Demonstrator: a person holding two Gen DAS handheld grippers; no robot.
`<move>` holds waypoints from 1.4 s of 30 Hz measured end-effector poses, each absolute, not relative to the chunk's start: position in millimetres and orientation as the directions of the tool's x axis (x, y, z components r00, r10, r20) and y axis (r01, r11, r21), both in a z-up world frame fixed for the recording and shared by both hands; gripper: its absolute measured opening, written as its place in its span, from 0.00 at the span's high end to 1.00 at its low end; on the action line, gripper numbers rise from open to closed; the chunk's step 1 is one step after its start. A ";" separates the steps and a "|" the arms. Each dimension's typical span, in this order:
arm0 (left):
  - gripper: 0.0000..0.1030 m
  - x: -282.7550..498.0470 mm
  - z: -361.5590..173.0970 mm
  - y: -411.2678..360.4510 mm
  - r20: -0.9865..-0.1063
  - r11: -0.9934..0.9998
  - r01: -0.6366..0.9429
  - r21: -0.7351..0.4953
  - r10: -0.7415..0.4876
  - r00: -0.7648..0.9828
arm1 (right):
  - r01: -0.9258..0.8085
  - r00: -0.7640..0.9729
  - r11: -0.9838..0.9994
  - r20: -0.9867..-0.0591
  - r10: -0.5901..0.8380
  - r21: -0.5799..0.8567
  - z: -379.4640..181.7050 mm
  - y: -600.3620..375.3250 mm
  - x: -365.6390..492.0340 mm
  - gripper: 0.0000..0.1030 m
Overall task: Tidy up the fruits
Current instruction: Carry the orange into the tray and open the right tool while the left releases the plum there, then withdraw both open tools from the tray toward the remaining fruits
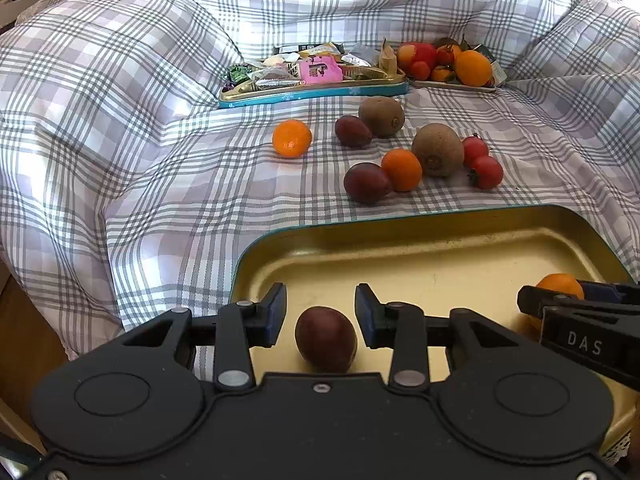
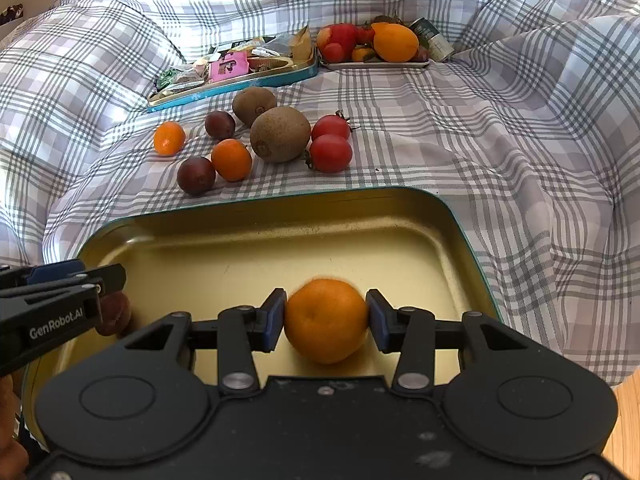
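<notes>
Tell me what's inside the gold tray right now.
Inside the gold tray: a dark purple fruit between the left fingers, an orange between the right fingers. The tray's near part is hidden behind the gripper bodies.

White letters "DAS" stand on the side of the right tool (image 1: 550,300), seen from the left wrist. "GenRobot.AI" stands in white on the left tool (image 2: 110,280), seen from the right wrist.
</notes>
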State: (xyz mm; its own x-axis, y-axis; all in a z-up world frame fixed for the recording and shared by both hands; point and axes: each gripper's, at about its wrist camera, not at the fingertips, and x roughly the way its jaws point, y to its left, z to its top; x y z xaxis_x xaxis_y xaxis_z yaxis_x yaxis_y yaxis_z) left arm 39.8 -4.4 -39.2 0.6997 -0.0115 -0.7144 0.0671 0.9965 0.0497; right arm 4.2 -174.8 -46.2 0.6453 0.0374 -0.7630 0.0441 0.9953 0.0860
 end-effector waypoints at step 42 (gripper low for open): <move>0.55 31.0 -12.2 15.9 -0.699 0.999 0.039 -0.004 -0.031 0.714 | 0.113 0.695 0.988 -0.719 -0.001 0.108 -23.6 -208.9 -6.9 0.54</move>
State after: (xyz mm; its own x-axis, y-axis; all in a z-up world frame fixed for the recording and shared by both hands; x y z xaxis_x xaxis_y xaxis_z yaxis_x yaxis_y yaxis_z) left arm 31.0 15.9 -12.2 0.7140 -0.0310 -0.6994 0.0392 0.9992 -0.0043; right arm -6.9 -208.9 -23.6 0.6952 -0.0007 -0.7189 0.1126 0.9878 0.1079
